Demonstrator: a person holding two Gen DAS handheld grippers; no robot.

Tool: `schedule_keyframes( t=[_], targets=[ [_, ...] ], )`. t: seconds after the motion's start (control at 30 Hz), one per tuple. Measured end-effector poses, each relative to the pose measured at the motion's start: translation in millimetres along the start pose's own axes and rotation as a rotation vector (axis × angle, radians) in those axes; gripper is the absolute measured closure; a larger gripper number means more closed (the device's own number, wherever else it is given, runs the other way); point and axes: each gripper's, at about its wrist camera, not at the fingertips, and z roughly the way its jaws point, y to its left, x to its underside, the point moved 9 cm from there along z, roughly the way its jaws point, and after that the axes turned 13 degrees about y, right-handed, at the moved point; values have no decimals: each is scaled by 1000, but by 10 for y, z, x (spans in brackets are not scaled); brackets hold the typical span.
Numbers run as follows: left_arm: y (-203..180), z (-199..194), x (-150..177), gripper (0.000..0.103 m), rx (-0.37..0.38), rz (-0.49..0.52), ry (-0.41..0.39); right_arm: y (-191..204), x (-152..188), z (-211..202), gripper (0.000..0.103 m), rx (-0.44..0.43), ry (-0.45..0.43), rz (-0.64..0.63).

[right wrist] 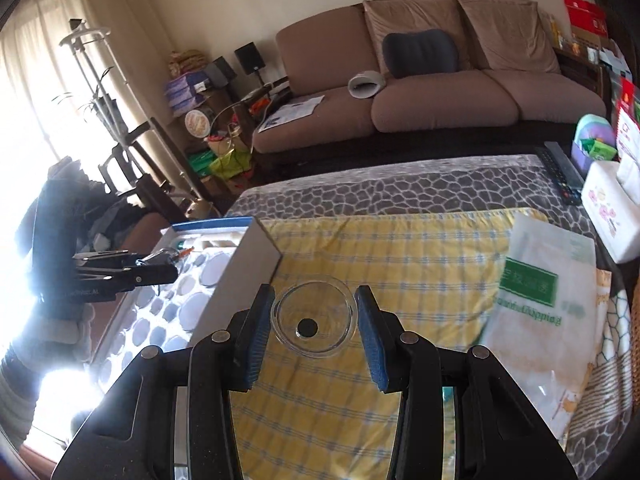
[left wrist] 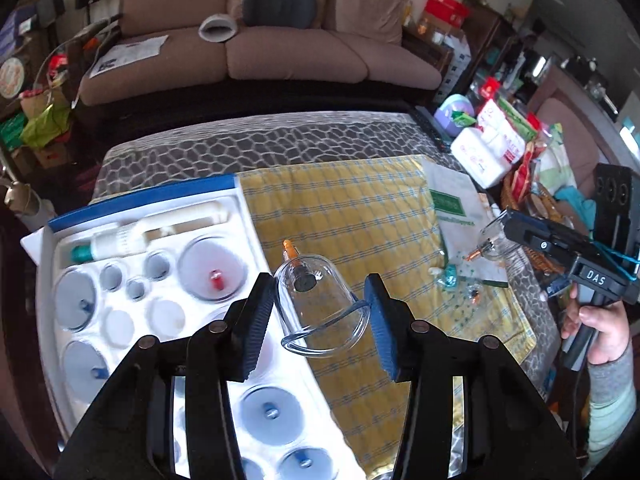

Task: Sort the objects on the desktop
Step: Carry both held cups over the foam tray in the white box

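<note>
Left tongs [left wrist: 320, 304] pinching a clear cup [left wrist: 320, 304] above the desk's [left wrist: 280, 140] left-edge tray [left wrist: 60, 248]; right tongs [right wrist: 314, 322] pinching another cup [right wrist: 314, 322].

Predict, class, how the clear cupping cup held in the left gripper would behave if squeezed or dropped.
The clear cupping cup looks rigid, so it probably won't flex. Its smooth, rounded wall may slip between the pads. Laid down, it would likely roll.

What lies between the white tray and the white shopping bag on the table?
In the left wrist view, the yellow checked cloth covers the stretch between the white tray and the shopping bag; no loose objects lie there.
</note>
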Motion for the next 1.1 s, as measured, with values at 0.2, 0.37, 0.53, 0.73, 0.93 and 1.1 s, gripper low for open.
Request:
schedule_keyframes(
  t=[0.2, 0.37, 0.53, 0.73, 0.93, 1.1],
  targets=[
    [912, -220, 413, 59, -60, -93, 17, 774, -226, 547, 61, -57, 43, -47],
    [1366, -93, 578, 59, -54, -136, 46, 1326, -338, 1077, 61, -66, 89, -91],
    [1608, 139, 580, 59, -11, -158, 74, 1712, -404, 1613, 61, -29, 129, -139],
    [1720, 449, 537, 59, 37, -161, 116, 1869, -373, 2157, 61, 6, 185, -165],
    [1788, 526, 547, 59, 79, -156, 125, 1874, -259, 2450, 61, 119, 216, -260],
    [1794, 532, 538, 59, 109, -160, 149, 1828, -169, 2516, 59, 88, 228, -215]
  ],
)
